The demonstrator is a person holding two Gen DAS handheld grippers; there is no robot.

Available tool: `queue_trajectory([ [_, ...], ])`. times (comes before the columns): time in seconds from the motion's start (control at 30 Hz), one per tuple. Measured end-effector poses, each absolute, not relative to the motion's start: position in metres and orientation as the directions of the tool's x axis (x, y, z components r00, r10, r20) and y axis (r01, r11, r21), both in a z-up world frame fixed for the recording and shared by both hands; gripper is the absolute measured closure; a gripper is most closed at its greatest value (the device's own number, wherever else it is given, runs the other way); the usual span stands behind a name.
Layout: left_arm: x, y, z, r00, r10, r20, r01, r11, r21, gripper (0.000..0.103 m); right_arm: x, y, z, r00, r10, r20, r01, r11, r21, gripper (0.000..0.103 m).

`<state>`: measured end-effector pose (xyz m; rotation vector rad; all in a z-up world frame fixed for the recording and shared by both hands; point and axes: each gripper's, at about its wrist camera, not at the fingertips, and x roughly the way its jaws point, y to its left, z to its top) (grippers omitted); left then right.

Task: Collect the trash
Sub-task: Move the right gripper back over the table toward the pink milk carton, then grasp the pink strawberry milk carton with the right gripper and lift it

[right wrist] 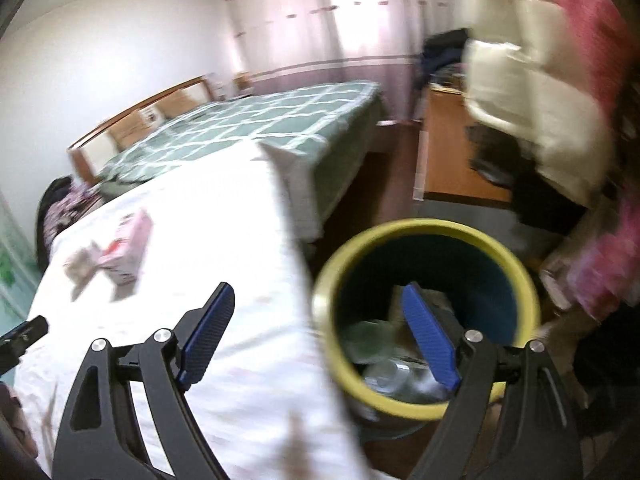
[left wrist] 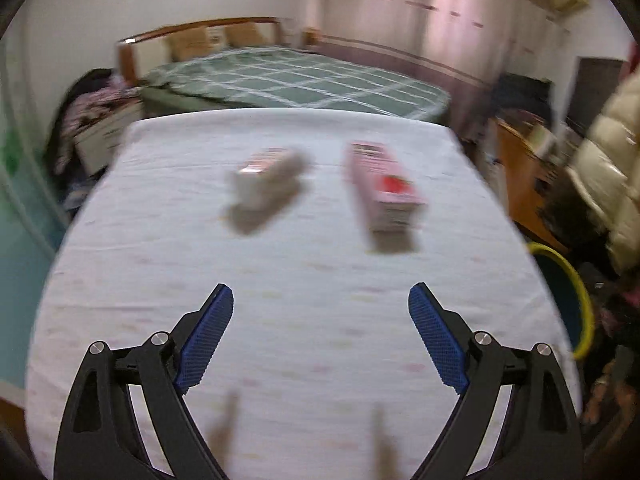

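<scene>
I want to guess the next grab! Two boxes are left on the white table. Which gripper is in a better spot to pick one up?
Probably the left gripper. It is open and empty, facing the pink carton and the crumpled box. The right gripper, also open, straddles the table's edge by the yellow-rimmed bin.

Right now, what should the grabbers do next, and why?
Probably reach the left gripper forward to the pink carton. Both grippers are open and empty, two cartons lie on the white table, and the yellow-rimmed bin beside it already holds trash.
</scene>
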<state>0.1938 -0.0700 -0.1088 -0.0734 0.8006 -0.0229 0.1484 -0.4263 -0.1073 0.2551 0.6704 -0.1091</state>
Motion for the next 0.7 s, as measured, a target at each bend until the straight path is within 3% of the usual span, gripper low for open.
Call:
queue_trajectory([
  [0.33, 0.208, 0.023, -0.133, 0.689, 0.090, -0.720, -0.192, 0.979, -0.062, 0.015, 0.215, -0.318, -0.090, 0.756, 0.137, -0.640, -0.027, 0.983, 0.179, 0.022],
  [0.7, 0.218, 0.036, -0.145, 0.690, 0.145, -0.709, -0.242, 0.970, -0.038, 0.015, 0.281, -0.250, -0.111, 0.682, 0.147, -0.716, -0.083, 0.989, 0.123, 0.022],
])
